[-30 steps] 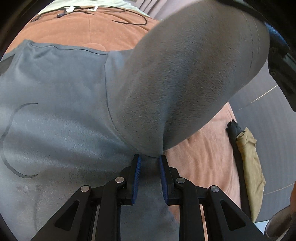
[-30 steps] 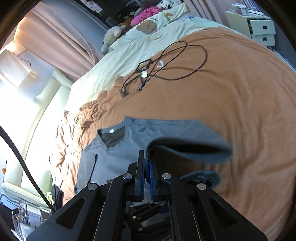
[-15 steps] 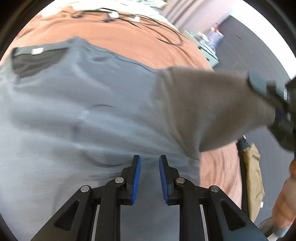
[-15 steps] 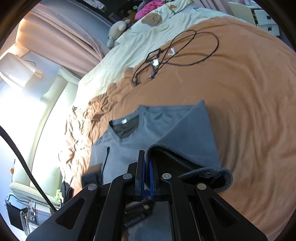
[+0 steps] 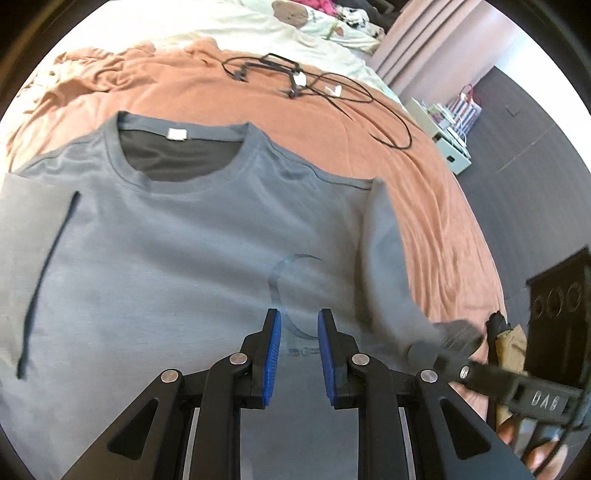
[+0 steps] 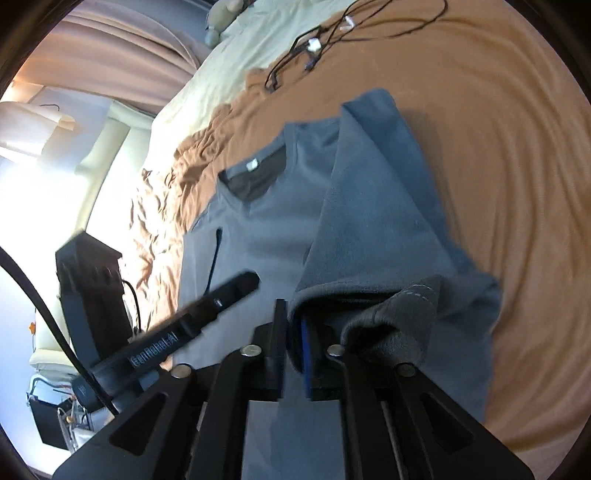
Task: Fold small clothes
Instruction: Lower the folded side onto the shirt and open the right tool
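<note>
Now released by the parted left gripper (image 5: pixel 298 350), grey T-shirt (image 5: pixel 177 236) flat on the bed (image 5: pixel 424 155), sleeve at three o'clock pinched by right gripper (image 6: pixel 293 354), folding inward next.

A wide bed fills the room, covered by a brown blanket (image 5: pixel 436 206) that lies smooth on one side and bunches into wrinkles on the other. Beyond the blanket a pale cream sheet (image 5: pixel 207 26) shows, with a patterned pillow (image 5: pixel 325 22) at the far end. A tangle of black cable (image 5: pixel 332 85) with small white plugs sprawls on the blanket. Pink curtains (image 5: pixel 443 37) hang at the wall. A white drawer unit (image 5: pixel 443 133) stands on the dark floor (image 5: pixel 524 122) beside the bed. Near the bed's edge lies a tan cloth (image 5: pixel 513 339) next to something black. In the right wrist view, a soft toy (image 6: pixel 218 22) rests by the sheet.
</note>
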`<state>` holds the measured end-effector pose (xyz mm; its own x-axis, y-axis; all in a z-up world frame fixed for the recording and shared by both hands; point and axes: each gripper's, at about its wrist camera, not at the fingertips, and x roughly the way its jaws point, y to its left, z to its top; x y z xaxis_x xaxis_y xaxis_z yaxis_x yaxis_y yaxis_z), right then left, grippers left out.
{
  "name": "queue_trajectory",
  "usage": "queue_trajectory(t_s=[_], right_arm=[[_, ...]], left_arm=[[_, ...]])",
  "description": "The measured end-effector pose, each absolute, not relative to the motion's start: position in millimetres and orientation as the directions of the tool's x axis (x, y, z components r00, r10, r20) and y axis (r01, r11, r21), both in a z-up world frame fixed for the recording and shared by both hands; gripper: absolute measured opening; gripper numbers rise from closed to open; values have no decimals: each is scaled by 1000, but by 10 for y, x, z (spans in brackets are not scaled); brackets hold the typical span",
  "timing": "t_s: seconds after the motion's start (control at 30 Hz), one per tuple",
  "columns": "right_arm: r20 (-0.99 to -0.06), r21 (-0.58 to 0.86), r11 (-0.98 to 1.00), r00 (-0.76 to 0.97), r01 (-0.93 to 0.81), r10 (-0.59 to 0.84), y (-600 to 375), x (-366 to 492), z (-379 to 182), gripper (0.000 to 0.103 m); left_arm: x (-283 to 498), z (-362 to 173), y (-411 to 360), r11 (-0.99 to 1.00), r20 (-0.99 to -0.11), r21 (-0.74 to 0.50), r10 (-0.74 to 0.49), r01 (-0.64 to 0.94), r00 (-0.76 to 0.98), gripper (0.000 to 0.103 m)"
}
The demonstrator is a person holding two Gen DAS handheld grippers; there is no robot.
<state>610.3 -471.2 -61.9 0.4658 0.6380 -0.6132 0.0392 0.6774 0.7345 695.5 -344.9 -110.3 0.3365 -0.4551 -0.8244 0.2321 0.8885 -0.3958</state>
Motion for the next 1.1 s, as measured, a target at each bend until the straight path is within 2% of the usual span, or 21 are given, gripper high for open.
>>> queue_trajectory(t_s=[0.03,0.07,0.23,0.33,0.37,0.47,0.53,0.6,0.8,0.93,1.1], right_arm=[[-607,740,671,469,39,642,-4737,6089,-619,47],[-598,745,666,481,39,641,-4775,6074,-601,67],[-577,757,652,510,42,638,-4968,6020,-593,69],[-603,726,684,547,73,581,-5112,5947,-642,69],[-611,714,696,558,82,561,-5172,5952,-659,69],[-630,684,722,581,100,516,-5231,5943,-717,69],[-652,651,748,600,128,464,-5273,5952,-785,69],[-669,630,762,605,152,432,-5287,5984,-887,58],[-715,582,786,592,209,372,-5236,6027,-1159,36],[-720,586,781,581,216,379,-5163,5979,-1209,30],[-756,523,831,553,190,349,-5091,5887,-1174,26]], left_arm=[[6954,-1092,-3439,889,-824,-396,-455,232,337,22],[6958,-1073,-3440,889,-824,-396,-455,232,337,22],[6970,-1060,-3459,890,-827,-391,-452,235,335,23],[6979,-1114,-3512,890,-832,-382,-448,247,327,23],[6983,-1131,-3532,890,-835,-379,-447,253,322,25],[6992,-1207,-3649,885,-841,-370,-448,282,304,39],[6978,-1237,-3735,879,-839,-364,-453,308,301,43],[6971,-1269,-3837,870,-839,-364,-462,333,288,45],[6930,-1345,-4111,847,-839,-361,-478,391,261,45],[6888,-1368,-4247,837,-841,-344,-476,425,258,45],[6866,-1401,-4362,833,-845,-321,-467,450,262,45]])
